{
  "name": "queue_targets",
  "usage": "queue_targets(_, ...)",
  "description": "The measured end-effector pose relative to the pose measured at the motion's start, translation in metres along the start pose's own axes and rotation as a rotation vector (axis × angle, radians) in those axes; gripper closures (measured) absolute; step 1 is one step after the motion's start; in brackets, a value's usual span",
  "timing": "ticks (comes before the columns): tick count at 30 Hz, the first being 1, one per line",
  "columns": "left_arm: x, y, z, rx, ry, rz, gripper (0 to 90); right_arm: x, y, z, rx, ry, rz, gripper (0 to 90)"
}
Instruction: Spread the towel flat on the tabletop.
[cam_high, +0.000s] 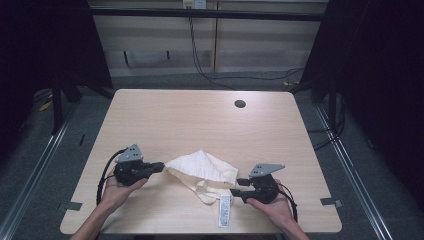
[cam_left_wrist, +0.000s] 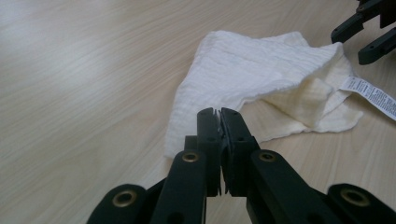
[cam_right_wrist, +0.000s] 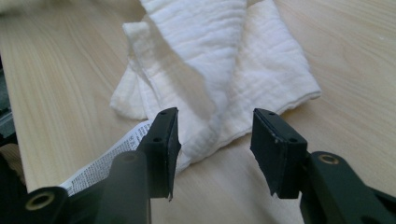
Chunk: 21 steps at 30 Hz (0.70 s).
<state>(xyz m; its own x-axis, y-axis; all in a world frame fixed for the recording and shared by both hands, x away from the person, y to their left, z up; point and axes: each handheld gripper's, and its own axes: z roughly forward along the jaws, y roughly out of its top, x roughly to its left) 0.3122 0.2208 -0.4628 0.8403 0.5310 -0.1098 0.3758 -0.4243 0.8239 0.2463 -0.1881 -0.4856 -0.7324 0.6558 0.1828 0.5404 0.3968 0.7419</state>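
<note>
While the left gripper (cam_high: 159, 166) pinched one corner, the white cloth (cam_high: 202, 172) lay crumpled at lower centre of the high view.

Its jaws were clamped tight on the cloth's edge, seemingly to hold that corner so the fabric could be drawn flat on the table (cam_high: 200, 120). The right gripper (cam_high: 239, 186), at lower right, pointed at the opposite side with jaws parted and nothing pressed between them, probably lining up for a second corner. A printed care label (cam_high: 224, 211) stuck out toward the bottom edge.
</note>
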Motion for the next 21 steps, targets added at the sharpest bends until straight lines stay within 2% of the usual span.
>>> queue_targets(3,-0.004,-0.002,-0.001,-0.012,-0.027,0.003,87.4,0.001,-0.002,0.003,-0.005,0.015,0.002,59.9)
queue_targets(5,-0.006,-0.002,0.000,-0.010,-0.039,0.009,87.4,0.003,-0.005,0.004,-0.003,0.018,-0.016,63.2)
queue_targets(7,-0.004,-0.003,0.002,-0.008,-0.040,0.000,87.4,0.003,-0.005,0.006,0.000,0.035,-0.012,65.8)
queue_targets(11,-0.003,-0.007,0.002,-0.005,-0.037,-0.018,87.4,0.002,-0.006,0.009,-0.002,0.032,0.007,66.2)
queue_targets(14,-0.001,-0.007,0.001,-0.006,-0.036,-0.018,87.4,0.003,-0.009,0.010,0.003,0.033,-0.005,69.0)
queue_targets(18,0.000,-0.007,0.002,-0.011,-0.052,-0.033,87.4,0.004,-0.008,0.011,-0.001,0.053,-0.018,77.0)
queue_targets(21,0.000,-0.007,0.002,-0.012,-0.055,-0.023,87.5,0.004,-0.009,0.013,0.005,0.041,-0.023,85.2)
